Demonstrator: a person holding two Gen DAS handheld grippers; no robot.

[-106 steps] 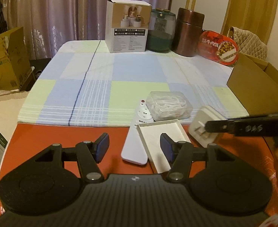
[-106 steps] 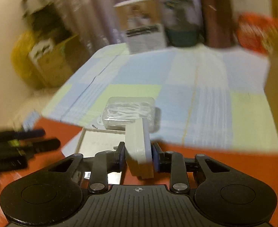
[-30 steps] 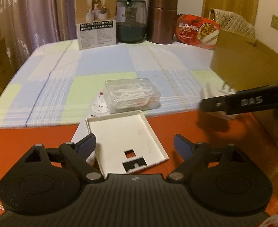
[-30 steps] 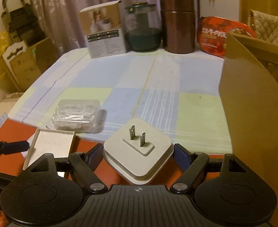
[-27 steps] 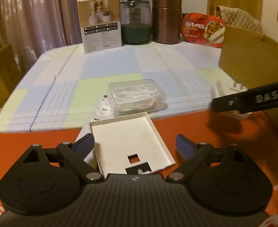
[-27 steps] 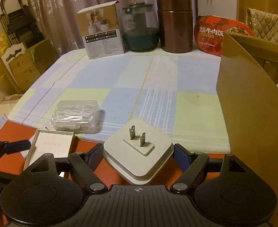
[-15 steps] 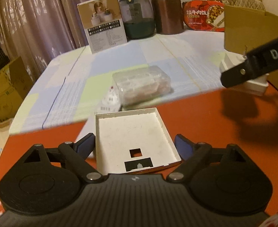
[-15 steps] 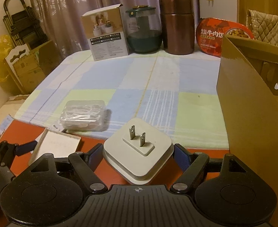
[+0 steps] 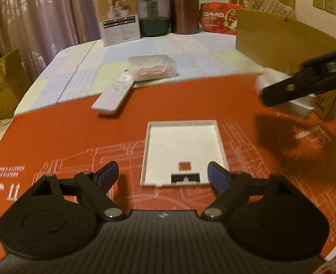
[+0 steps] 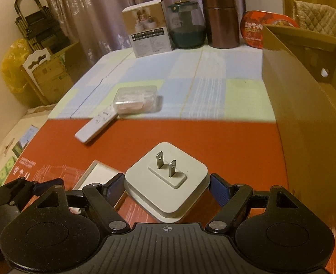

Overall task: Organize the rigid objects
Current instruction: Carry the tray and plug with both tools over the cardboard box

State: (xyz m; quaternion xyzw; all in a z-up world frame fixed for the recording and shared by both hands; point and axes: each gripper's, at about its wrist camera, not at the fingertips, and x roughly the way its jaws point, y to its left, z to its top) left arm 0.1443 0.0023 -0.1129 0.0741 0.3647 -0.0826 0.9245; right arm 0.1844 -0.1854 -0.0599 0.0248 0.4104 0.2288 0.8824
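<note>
Risk, as we judge it, lies with the cardboard box (image 10: 305, 105): the white plug adapter (image 10: 165, 182), clamped prongs-up in the right gripper (image 10: 166, 188) just beside its wall, could clip the rim. Left of the box, the left gripper (image 9: 162, 174), jaws just narrowing yet apart, angles down over the white tray (image 9: 183, 146), untouched.

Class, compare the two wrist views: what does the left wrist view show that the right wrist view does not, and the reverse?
Only the left wrist view shows the wall sockets and the cut-outs in the white tray. Only the right wrist view shows the white plug adapter's two metal prongs, gripped in the right tongs, and the yellow bag. Both share the white remote, clear plastic box, cardboard box and copper canister.
</note>
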